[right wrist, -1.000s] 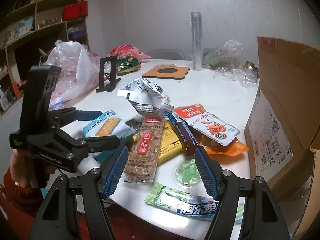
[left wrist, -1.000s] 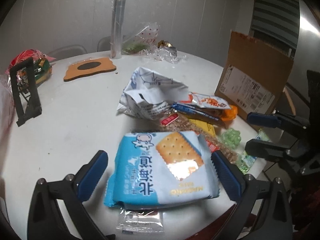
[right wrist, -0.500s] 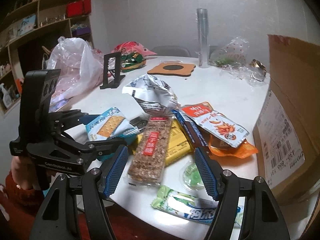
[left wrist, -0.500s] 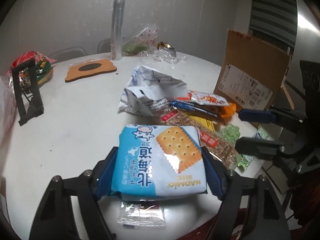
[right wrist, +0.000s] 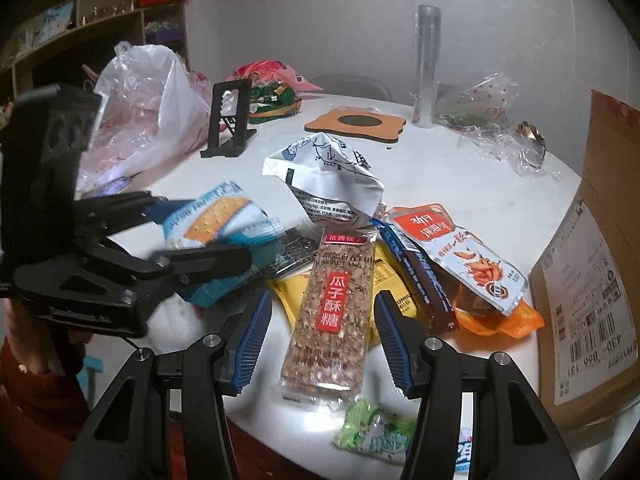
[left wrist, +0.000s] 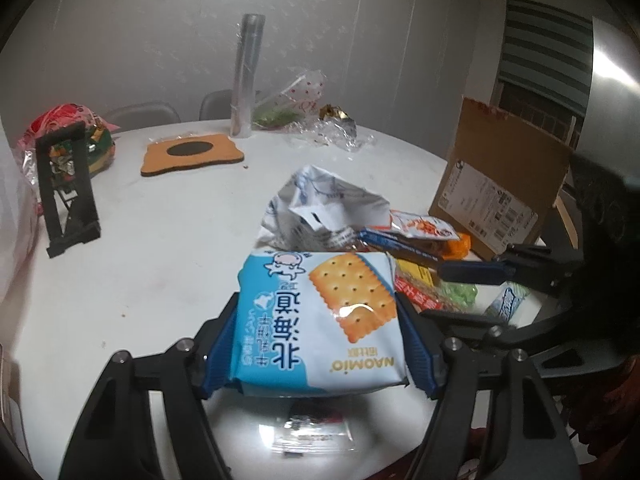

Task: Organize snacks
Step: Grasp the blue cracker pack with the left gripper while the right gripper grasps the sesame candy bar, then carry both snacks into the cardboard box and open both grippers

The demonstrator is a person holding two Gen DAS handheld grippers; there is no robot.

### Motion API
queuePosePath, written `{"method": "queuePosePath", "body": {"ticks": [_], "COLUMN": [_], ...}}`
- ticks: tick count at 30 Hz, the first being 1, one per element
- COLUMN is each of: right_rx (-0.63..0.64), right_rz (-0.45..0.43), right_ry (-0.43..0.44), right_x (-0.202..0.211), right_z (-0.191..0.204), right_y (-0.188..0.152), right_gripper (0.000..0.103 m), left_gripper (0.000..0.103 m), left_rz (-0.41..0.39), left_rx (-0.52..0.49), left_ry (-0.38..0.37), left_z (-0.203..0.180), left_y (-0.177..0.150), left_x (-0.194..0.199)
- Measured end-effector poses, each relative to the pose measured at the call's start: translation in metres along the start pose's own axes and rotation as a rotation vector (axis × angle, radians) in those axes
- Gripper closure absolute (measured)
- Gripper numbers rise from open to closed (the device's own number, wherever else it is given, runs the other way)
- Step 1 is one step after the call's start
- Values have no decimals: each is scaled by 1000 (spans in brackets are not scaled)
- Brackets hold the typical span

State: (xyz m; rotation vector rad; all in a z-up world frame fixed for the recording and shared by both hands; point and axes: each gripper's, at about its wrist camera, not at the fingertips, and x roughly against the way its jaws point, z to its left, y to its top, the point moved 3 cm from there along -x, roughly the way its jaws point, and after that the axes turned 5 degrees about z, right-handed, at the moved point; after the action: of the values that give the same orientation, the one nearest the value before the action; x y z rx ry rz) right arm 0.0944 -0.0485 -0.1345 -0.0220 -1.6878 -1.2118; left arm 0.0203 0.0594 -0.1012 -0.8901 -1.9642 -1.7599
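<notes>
My left gripper (left wrist: 320, 340) is shut on a blue and white cracker pack (left wrist: 320, 320) and holds it lifted above the white round table (left wrist: 160, 240); it also shows in the right wrist view (right wrist: 216, 224). My right gripper (right wrist: 320, 344) is open, its fingers either side of a long seed brittle bar (right wrist: 332, 312). Beside the bar lie a yellow pack (right wrist: 288, 292), a dark blue bar (right wrist: 420, 268), an orange and white chip pouch (right wrist: 472, 260), a crumpled white bag (right wrist: 328, 180) and green candy packs (right wrist: 376, 432).
An open cardboard box (right wrist: 592, 280) stands at the table's right edge. A black stand (right wrist: 226, 120), a plastic bag (right wrist: 148, 108), a wooden coaster (right wrist: 356, 124), a clear tube (right wrist: 428, 64) and cellophane wrappers (right wrist: 500, 136) sit farther back. A small clear sachet (left wrist: 312, 436) lies under the left gripper.
The left gripper closed on the cracker pack and lifted it off the table. The right gripper moved forward over the seed brittle bar, still open.
</notes>
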Motion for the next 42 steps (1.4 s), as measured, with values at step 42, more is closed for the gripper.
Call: {"method": "queuePosePath", "body": {"ticks": [42], "right_rx": [-8], "right_rz": [47], "right_ry": [-98], "right_x": [-18], "right_z": [2], "right_y": [-8], "right_gripper": [62], "left_gripper": [34], "left_rz": [-28], "left_rx": [6], "left_ry": [14], "left_z": [12], "left_y": [0], "left_x": [12]}}
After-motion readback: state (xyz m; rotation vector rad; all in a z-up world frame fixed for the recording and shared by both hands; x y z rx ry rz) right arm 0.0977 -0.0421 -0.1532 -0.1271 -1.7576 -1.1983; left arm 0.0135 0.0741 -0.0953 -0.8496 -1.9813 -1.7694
